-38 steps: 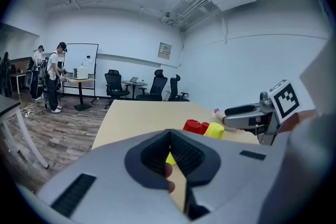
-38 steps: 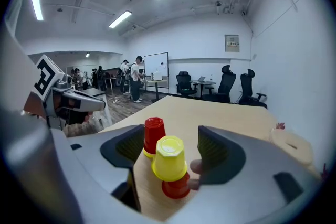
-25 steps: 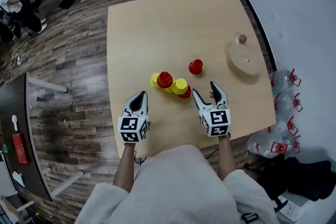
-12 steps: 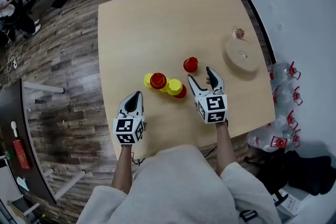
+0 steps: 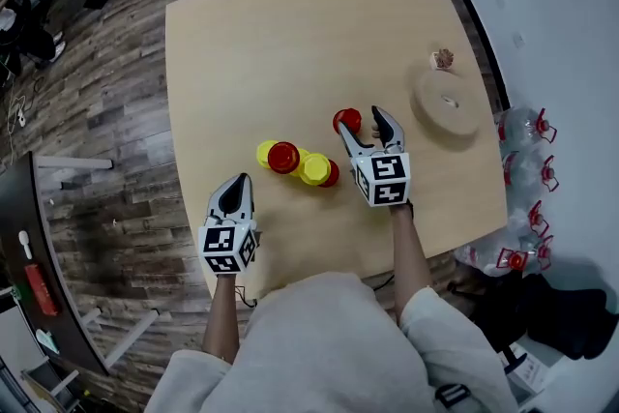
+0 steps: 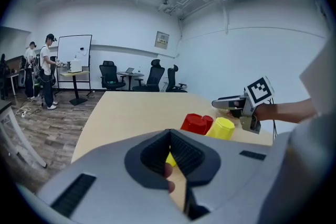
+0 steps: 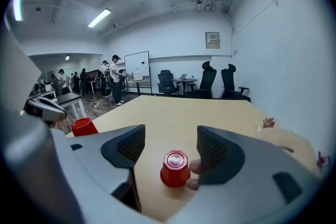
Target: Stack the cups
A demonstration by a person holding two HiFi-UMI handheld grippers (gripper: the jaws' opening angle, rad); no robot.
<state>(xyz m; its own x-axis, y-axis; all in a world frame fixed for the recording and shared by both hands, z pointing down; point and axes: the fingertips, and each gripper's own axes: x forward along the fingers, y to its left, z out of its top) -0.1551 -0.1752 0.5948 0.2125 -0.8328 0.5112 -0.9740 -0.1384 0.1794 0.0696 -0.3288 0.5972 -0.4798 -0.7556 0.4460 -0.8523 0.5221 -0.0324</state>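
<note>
Red cup (image 5: 347, 120) alone on table (image 5: 242, 44), at tips of right gripper (image 5: 362, 123); cluster (image 5: 298, 163) of red and yellow cups just beside, left gripper (image 5: 237, 191) near it, apart.

Left gripper view: jaws pressed together, holding nothing; cluster (image 6: 207, 125) ahead.

Right gripper view: jaws wide apart, inverted red cup (image 7: 175, 168) standing between them on table, not gripped.

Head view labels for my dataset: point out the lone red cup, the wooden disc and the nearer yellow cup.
lone red cup (image 5: 346, 118), head view, upturned base.
wooden disc (image 5: 435, 112), head view, flat top near its hole.
nearer yellow cup (image 5: 314, 169), head view, upturned base.
</note>
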